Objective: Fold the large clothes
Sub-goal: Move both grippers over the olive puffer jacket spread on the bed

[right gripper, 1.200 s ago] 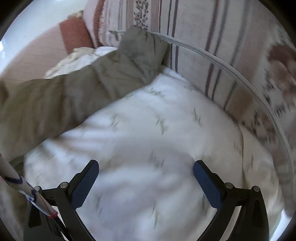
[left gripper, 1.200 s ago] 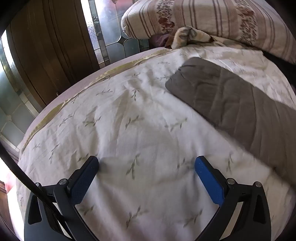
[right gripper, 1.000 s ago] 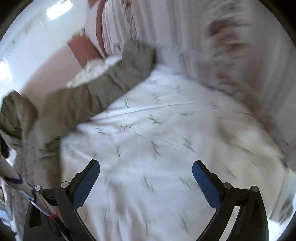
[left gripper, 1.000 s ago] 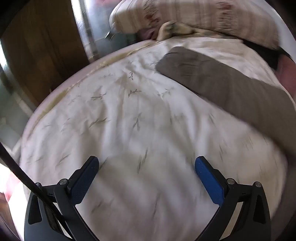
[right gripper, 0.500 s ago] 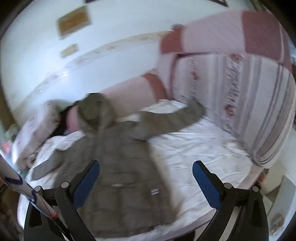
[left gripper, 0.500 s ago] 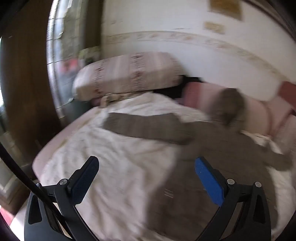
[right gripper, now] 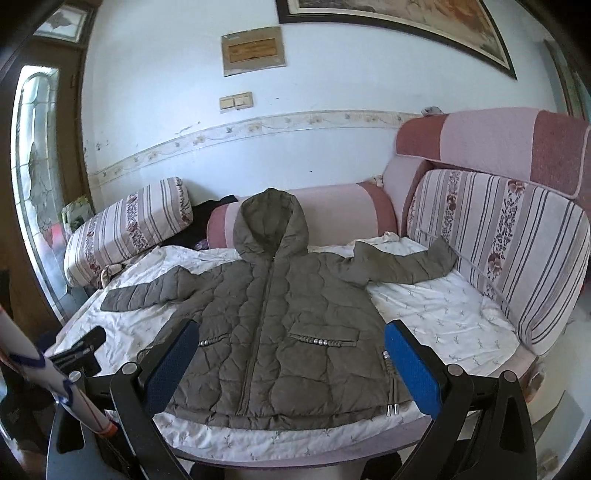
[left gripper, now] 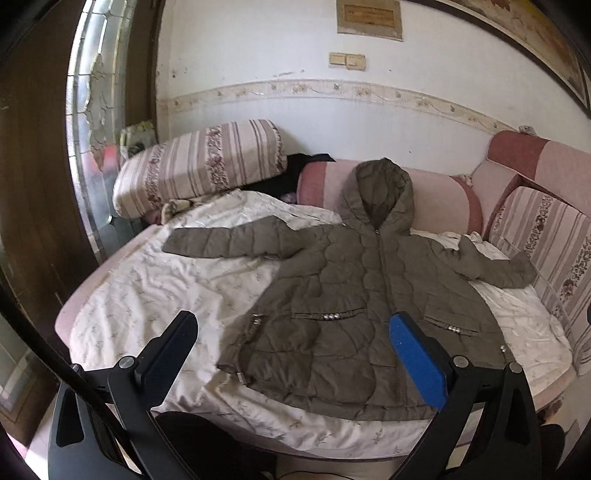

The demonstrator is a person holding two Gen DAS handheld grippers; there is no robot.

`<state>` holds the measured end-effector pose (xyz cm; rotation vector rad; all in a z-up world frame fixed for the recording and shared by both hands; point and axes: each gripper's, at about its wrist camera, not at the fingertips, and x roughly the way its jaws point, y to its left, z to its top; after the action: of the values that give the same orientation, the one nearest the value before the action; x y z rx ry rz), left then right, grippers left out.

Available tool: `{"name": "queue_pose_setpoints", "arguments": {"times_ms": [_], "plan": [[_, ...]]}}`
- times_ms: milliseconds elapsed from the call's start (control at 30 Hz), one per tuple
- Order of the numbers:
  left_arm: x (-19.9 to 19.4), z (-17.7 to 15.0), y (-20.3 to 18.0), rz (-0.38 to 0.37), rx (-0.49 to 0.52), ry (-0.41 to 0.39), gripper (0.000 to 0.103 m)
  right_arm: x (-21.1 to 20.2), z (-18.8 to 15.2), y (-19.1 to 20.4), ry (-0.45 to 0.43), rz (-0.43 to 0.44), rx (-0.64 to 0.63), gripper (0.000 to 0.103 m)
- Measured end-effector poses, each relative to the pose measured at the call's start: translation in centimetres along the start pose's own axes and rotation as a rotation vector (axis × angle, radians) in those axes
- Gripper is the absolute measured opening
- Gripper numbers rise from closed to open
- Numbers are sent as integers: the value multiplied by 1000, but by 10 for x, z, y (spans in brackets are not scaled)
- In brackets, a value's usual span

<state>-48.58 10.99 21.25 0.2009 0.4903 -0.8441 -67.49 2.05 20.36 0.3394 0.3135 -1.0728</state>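
The setting was a lived-in room of a home. A pink sofa (right gripper: 480, 144) with striped floral cushions (right gripper: 495, 251) stood against a white wall bearing a flowered border strip (right gripper: 258, 129), light switches (right gripper: 236, 101) and framed pictures (right gripper: 399, 26). A white leaf-print sheet (left gripper: 155, 280) covered the seat beside a wooden door with patterned glass (left gripper: 96, 122).

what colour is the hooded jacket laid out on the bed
Olive-brown, quilted all over; the jacket shows best in the right wrist view.
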Motion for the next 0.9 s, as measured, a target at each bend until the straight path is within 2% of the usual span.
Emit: {"name": "queue_pose_setpoints", "arguments": {"times_ms": [267, 900], "plan": [[1, -6, -1, 11, 29, 12, 103, -5, -6, -5, 1, 5, 3, 102], [18, -11, -11, 4, 59, 61, 103, 14, -18, -8, 62, 4, -6, 102]]}}
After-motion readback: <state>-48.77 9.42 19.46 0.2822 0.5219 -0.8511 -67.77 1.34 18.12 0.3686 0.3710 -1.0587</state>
